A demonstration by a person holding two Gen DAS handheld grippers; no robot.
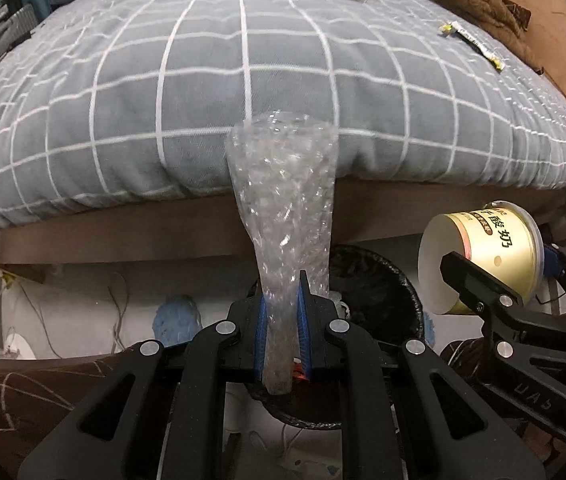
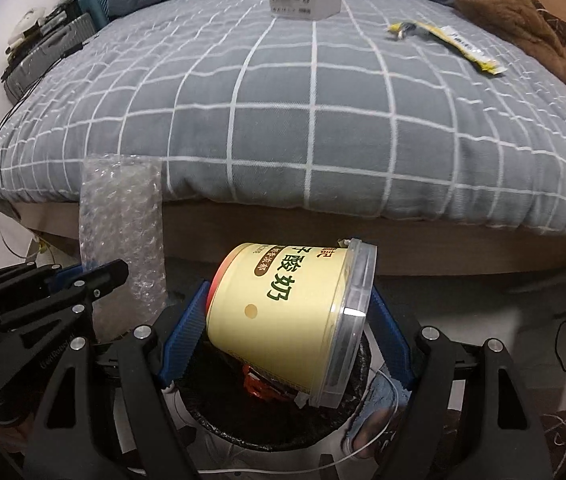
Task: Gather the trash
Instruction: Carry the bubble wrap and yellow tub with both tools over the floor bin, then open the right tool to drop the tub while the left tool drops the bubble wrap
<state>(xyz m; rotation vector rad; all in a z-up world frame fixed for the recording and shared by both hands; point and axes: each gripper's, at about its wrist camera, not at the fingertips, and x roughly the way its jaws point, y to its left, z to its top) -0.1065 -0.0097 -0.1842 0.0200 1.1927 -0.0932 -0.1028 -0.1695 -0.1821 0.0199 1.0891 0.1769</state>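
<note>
While bin (image 2: 267, 436) sits half-hidden | left hand-held gripper (image 1: 282, 312) clamps bubble wrap (image 1: 283, 200) | right hand-held gripper (image 2: 287, 340) grips yogurt tub (image 2: 287, 316)

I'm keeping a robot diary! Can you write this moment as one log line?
left gripper: shut on bubble wrap | right gripper: shut on yogurt tub | both above trash bin

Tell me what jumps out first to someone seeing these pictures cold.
The yellow yogurt tub, clamped sideways in the right gripper just above the black-lined trash bin. Next, the strip of bubble wrap pinched in the left gripper, in front of the grey checked bed.
</note>
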